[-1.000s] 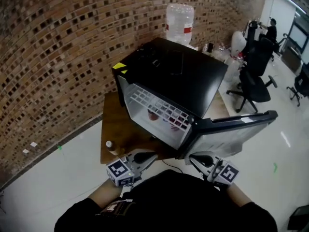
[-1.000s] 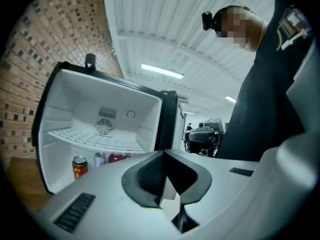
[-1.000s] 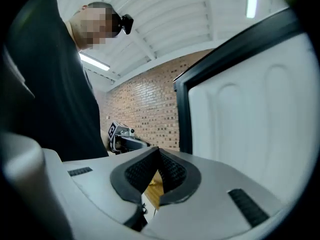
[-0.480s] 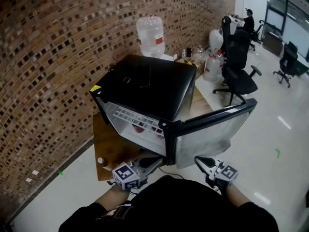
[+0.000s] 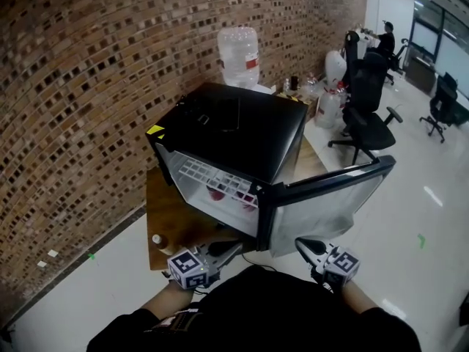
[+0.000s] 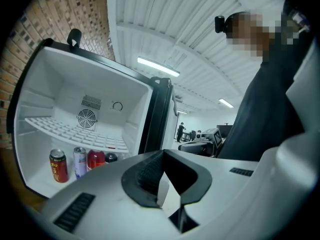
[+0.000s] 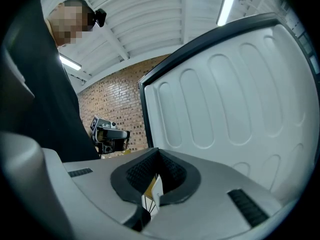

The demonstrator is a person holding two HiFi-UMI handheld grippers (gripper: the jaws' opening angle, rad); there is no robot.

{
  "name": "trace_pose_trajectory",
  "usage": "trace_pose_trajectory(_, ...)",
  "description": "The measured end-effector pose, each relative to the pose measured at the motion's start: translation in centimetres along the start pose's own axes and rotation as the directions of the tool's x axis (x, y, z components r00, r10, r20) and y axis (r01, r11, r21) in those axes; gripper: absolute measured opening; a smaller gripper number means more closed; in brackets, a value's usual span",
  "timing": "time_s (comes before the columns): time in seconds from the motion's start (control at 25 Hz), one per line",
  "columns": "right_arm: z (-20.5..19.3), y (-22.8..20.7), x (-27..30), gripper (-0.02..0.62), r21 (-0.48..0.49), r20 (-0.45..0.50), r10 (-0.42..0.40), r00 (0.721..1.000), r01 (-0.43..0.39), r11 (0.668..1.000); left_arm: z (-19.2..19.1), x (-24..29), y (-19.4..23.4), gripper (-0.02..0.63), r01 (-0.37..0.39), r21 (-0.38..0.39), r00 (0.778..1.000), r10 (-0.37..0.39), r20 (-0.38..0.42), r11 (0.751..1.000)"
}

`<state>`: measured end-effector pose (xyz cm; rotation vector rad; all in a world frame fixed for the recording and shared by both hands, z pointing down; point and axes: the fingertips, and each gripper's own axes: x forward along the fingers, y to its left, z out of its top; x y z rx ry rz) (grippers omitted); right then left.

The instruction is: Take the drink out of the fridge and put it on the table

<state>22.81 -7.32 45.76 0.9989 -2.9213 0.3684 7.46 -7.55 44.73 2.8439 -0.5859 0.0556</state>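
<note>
An open-plan office: black swivel office chairs [image 5: 366, 116] stand on a glossy pale floor [image 5: 429, 218] near a brown brick wall [image 5: 88, 72]. A clear water-cooler bottle [image 5: 239, 48] stands against that wall. A person [image 5: 386, 39] is at the far end, under long strip ceiling lights [image 6: 158, 67].

We see a glossy black boxy fridge [image 5: 242, 127] with a smooth white plastic lining [image 6: 60, 94], on a matt brown wooden table [image 5: 165, 204], before a rough red-brown brick wall [image 5: 73, 86].
</note>
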Motion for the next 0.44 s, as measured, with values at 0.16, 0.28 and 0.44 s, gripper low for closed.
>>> trace_pose_trajectory(0.16,0.14,0.05,0.23,0.0,-0.011,-0.005,0.011,1.0,-0.011,1.0,0.17,-0.36,0.11,0.0,-0.007,0.0,1.0,0.007,0.025,1.0)
trace_pose_trajectory(0.28,0.22,0.13,0.44,0.0,-0.017,-0.006,0.018,1.0,-0.019,1.0,0.32,-0.67,0.16,0.0,-0.009,-0.007,0.999,0.009,0.033,1.0)
trace_pose_trajectory(0.44,0.18,0.15,0.64,0.0,-0.019,-0.015,0.016,1.0,-0.016,1.0,0.41,-1.05,0.34,0.0,-0.013,-0.004,0.999,0.013,0.032,1.0)
